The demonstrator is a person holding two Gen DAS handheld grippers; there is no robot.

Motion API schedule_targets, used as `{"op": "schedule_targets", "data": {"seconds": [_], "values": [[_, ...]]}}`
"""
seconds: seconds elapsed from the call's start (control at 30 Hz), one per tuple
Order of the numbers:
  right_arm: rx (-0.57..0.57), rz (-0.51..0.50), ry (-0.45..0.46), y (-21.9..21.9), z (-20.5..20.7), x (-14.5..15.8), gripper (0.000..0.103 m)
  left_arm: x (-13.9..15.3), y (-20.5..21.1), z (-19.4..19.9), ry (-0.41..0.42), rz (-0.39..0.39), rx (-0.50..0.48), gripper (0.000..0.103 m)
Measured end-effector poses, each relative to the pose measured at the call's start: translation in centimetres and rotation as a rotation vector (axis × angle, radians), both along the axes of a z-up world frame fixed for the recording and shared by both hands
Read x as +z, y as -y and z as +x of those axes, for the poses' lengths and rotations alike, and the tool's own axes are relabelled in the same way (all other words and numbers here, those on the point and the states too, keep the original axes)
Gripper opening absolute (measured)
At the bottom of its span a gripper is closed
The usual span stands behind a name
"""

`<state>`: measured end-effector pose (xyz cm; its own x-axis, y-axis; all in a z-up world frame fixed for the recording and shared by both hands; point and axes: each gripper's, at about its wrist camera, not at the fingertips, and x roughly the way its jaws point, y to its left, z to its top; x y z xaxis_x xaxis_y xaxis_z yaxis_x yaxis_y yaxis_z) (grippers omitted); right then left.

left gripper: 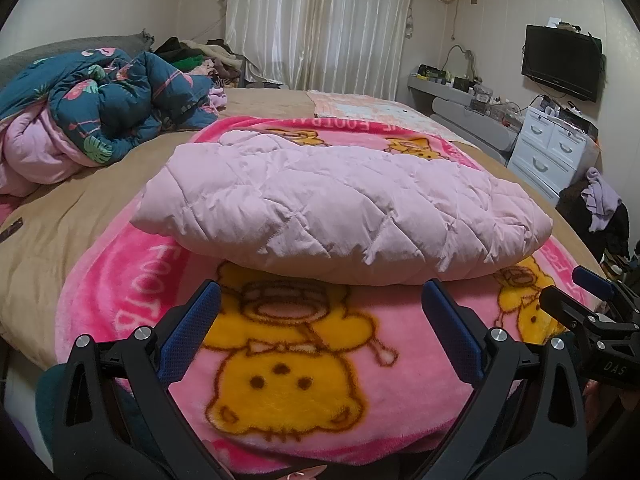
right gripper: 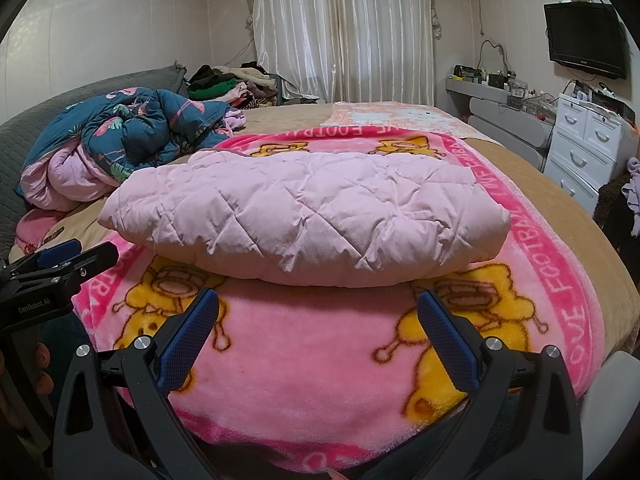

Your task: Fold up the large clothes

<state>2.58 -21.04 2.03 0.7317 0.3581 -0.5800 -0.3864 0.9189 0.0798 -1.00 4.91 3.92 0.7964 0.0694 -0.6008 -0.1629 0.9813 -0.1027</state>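
A pale pink quilted jacket (left gripper: pixel 340 204) lies folded into a thick bundle on a pink cartoon blanket (left gripper: pixel 304 364) spread over the bed. It also shows in the right wrist view (right gripper: pixel 304 212). My left gripper (left gripper: pixel 320 300) is open and empty, hovering over the blanket just short of the bundle's near edge. My right gripper (right gripper: pixel 318 304) is open and empty too, level with the left one. The right gripper shows at the right edge of the left wrist view (left gripper: pixel 576 292). The left gripper shows at the left edge of the right wrist view (right gripper: pixel 76 256).
A crumpled blue flamingo quilt (left gripper: pixel 104 120) lies at the bed's left. A pile of clothes (left gripper: pixel 200 60) sits behind it. A white drawer unit (left gripper: pixel 552 148), a grey shelf (left gripper: pixel 460 96) and a wall TV (left gripper: pixel 562 62) stand to the right. Curtains (left gripper: pixel 320 20) hang at the back.
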Motion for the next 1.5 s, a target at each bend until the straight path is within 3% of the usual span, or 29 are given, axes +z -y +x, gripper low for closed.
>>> {"op": "schedule_targets", "data": {"seconds": [1.27, 1.5], "values": [[-0.003, -0.005, 0.0, -0.1, 0.0, -0.1, 0.099, -0.1, 0.2, 0.2, -0.005, 0.008, 0.002, 0.094], [-0.082, 0.01, 0.008, 2.1, 0.4, 0.0, 0.099, -0.3, -0.6, 0.2, -0.012, -0.007, 0.002, 0.094]]}}
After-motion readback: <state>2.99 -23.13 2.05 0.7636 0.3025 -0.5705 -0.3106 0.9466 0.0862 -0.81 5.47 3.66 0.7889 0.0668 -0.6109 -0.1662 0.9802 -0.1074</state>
